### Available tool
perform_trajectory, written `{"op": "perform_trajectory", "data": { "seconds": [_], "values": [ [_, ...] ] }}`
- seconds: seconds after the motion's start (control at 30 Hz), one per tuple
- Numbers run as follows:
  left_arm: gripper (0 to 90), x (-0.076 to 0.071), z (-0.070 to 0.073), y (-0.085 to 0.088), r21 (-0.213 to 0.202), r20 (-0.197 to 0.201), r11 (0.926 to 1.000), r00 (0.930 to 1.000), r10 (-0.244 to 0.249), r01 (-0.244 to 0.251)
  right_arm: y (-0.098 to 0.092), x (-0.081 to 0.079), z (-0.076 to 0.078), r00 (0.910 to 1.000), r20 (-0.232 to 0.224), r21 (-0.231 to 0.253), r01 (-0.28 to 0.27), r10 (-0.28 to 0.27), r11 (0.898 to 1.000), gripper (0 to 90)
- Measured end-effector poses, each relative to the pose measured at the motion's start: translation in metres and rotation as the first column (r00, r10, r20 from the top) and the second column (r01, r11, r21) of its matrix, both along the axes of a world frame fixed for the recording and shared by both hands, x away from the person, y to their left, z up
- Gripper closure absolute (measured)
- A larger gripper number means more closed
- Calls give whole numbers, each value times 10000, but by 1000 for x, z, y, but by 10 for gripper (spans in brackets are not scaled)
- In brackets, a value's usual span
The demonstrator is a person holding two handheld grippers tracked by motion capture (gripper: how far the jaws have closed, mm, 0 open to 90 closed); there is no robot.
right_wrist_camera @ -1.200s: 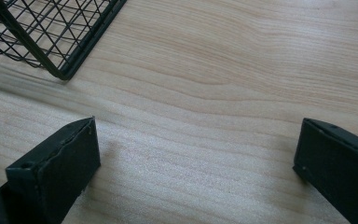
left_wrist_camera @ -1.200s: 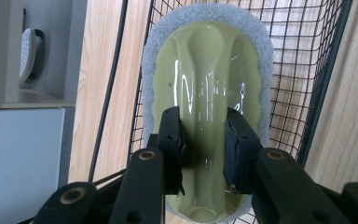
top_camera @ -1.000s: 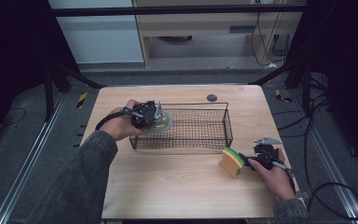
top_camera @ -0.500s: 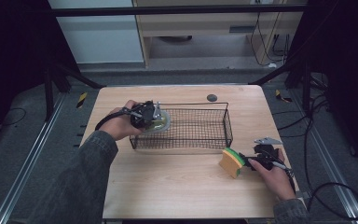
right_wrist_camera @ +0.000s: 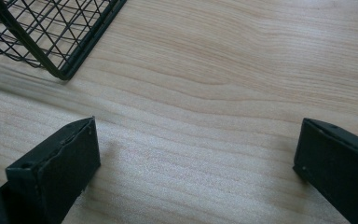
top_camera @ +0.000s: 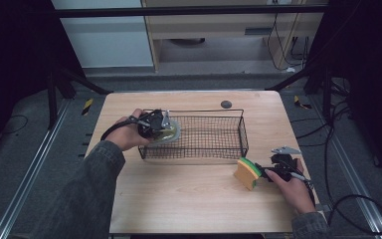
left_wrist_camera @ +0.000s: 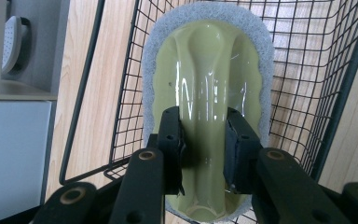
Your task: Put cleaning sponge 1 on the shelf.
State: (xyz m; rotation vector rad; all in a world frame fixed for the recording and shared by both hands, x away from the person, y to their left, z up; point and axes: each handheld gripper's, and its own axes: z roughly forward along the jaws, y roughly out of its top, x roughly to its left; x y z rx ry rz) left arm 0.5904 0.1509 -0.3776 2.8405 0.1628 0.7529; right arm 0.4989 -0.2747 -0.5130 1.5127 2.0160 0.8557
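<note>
My left gripper (top_camera: 163, 130) is shut on the olive-green handle of a scrubber (top_camera: 173, 133) with a grey pad. It holds the scrubber over the left end of a black wire basket (top_camera: 242, 133). In the left gripper view the pads (left_wrist_camera: 172, 140) press on both sides of the glossy handle of the scrubber (left_wrist_camera: 209, 60), with the basket mesh (left_wrist_camera: 307, 70) behind. At the table's right, my right gripper (top_camera: 264, 172) lies low on the wood, open. A yellow and green sponge (top_camera: 247, 172) stands on edge just in front of its tips. In the right gripper view my right gripper (right_wrist_camera: 198, 158) has its jaws wide apart over pale wood.
The basket's corner (right_wrist_camera: 51, 60) lies up and left of the right jaws. A small dark round disc (top_camera: 226, 104) sits on the wooden table (top_camera: 189, 204) behind the basket. Cables trail from both grippers. Dark frame rails flank the table.
</note>
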Motion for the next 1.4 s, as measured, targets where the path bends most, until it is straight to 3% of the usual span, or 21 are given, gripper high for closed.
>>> {"op": "perform_trajectory", "data": {
  "seconds": [0.4, 1.4],
  "values": [
    [711, 1, -16, -4, 16, 140, 9990, 9989, 444, -444, 0, 0, 0, 10000, -8, 29, 0, 0, 10000, 5],
    [709, 8, -40, -7, 86, -651, 9968, 9947, 801, -797, 0, 0, 0, 10000, -4, 45, 8, -8, 10000, 5]
  ]
}}
